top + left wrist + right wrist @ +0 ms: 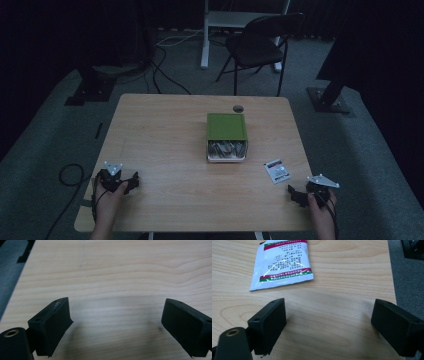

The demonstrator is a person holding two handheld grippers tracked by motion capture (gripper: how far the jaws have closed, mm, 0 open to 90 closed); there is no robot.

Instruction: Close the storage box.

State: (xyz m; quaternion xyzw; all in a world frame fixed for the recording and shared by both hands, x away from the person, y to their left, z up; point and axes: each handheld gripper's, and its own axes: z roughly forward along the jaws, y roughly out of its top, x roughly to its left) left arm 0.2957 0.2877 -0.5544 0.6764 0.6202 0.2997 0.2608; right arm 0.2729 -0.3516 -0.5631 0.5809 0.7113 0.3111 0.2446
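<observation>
A green-lidded box (227,127) sits mid-table, its near end open on a white tray of silvery packets (227,150). A white sachet with red and green bands (276,170) lies flat near the right edge; in the right gripper view this sachet (280,263) is just beyond the jaws. My left gripper (131,183) rests at the table's near left corner, open, with bare wood between its jaws (117,317). My right gripper (295,194) sits at the near right corner, open and holding nothing (329,317).
The wooden table (165,140) has a round cable hole (238,108) behind the box. A black folding chair (260,45) and a white desk leg (205,35) stand beyond it. Cables run over the grey carpet at the left (70,175).
</observation>
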